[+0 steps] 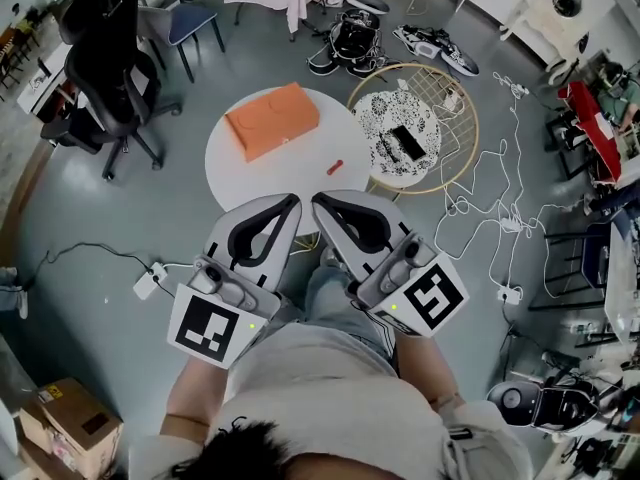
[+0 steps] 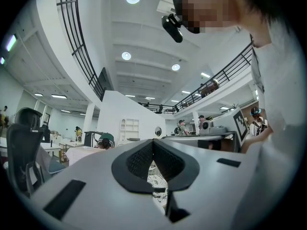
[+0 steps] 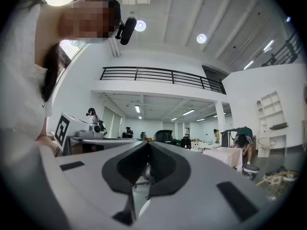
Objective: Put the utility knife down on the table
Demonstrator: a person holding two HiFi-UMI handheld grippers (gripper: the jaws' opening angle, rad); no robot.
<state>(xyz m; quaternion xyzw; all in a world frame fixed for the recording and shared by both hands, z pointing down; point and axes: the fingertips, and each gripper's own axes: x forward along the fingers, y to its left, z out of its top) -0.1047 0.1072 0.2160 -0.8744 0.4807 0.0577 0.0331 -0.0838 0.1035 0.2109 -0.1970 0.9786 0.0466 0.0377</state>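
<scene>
A small red utility knife (image 1: 334, 167) lies on the round white table (image 1: 240, 168), near its right edge. Neither gripper touches it. My left gripper (image 1: 294, 201) and right gripper (image 1: 318, 201) are held side by side close to my body, at the table's near edge, tips pointing towards the table. Both sets of jaws are closed with nothing between them. In the left gripper view the left gripper (image 2: 153, 141) points out over the room, and so does the right gripper (image 3: 147, 143) in its own view. Neither gripper view shows the knife.
An orange flat box (image 1: 272, 120) lies on the table's far side. A wire-rimmed side table (image 1: 412, 128) with a dark phone stands to the right. A black office chair (image 1: 105, 68) is at left. Cables (image 1: 500, 208) trail over the floor at right, and a power strip (image 1: 150, 280) lies at left.
</scene>
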